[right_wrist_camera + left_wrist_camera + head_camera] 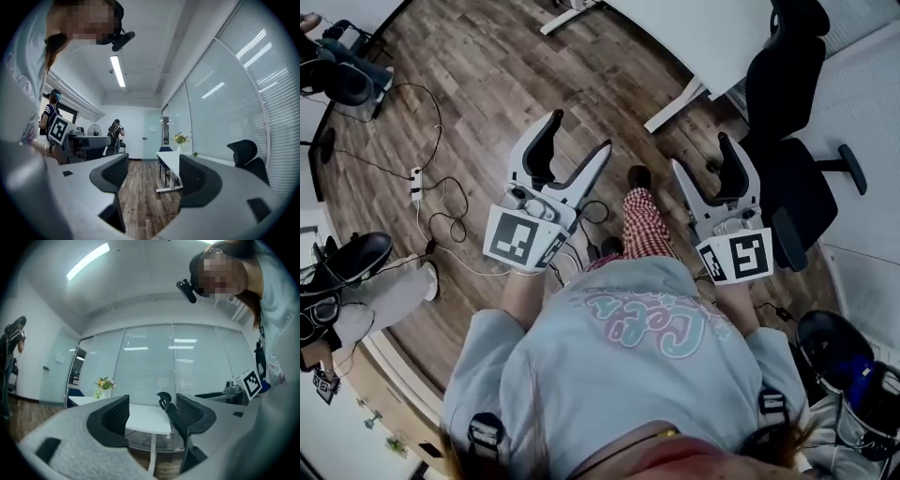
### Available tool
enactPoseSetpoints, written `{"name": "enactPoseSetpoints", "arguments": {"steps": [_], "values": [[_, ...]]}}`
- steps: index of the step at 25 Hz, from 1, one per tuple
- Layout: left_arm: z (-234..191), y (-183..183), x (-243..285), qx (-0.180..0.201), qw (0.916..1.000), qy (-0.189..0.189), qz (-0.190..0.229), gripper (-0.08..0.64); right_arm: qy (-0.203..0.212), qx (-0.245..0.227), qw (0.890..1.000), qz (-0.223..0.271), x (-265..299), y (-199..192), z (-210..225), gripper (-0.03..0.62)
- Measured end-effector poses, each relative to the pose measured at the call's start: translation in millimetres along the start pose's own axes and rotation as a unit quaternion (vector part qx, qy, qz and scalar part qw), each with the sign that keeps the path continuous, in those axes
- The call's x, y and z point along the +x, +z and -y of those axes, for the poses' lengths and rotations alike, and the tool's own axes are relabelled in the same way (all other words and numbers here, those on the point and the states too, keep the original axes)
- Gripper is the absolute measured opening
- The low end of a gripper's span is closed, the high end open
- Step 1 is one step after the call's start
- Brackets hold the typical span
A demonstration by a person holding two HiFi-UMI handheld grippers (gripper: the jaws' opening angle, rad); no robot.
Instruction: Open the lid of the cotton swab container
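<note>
No cotton swab container shows in any view. In the head view my left gripper (579, 133) and right gripper (701, 155) are held out level over the wooden floor, in front of the person's body. Both stand open with nothing between their fingers. The left gripper view looks between its black pads (115, 418) at a white table and an office chair, the left gripper (152, 413) empty. The right gripper (154, 176) is empty too, with bare floor between its pads (199, 180). Each gripper's marker cube shows in the other's view.
A white table (703, 37) and a black office chair (787, 122) stand ahead and to the right. Cables and a power strip (417, 183) lie on the floor at left. A vase of flowers (104, 384) sits on the table. Other people (115, 131) stand far back.
</note>
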State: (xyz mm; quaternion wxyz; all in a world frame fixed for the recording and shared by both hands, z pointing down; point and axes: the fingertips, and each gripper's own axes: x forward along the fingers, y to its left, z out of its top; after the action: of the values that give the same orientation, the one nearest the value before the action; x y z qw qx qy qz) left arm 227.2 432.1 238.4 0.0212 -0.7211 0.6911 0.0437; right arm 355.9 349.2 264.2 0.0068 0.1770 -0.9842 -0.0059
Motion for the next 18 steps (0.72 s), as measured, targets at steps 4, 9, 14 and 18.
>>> {"name": "enactPoseSetpoints", "arguments": {"steps": [4,9,14,18], "values": [[-30,-6,22,0.009,0.9998,0.019,-0.004,0.287,0.001,0.008,1.000,0.007,36,-3,27,0.324],[-63,-30,77,-0.008,0.9989,0.042,-0.021,0.287,0.010,0.008,1.000,0.008,92,-8,78,0.324],[-96,-18,135,0.002,0.9984,0.055,-0.012,0.287,0.026,0.012,0.999,0.014,149,5,120,0.324],[-119,-11,175,0.002,0.9980,0.063,-0.002,0.287,0.039,0.009,0.999,0.016,189,14,147,0.324]]}}
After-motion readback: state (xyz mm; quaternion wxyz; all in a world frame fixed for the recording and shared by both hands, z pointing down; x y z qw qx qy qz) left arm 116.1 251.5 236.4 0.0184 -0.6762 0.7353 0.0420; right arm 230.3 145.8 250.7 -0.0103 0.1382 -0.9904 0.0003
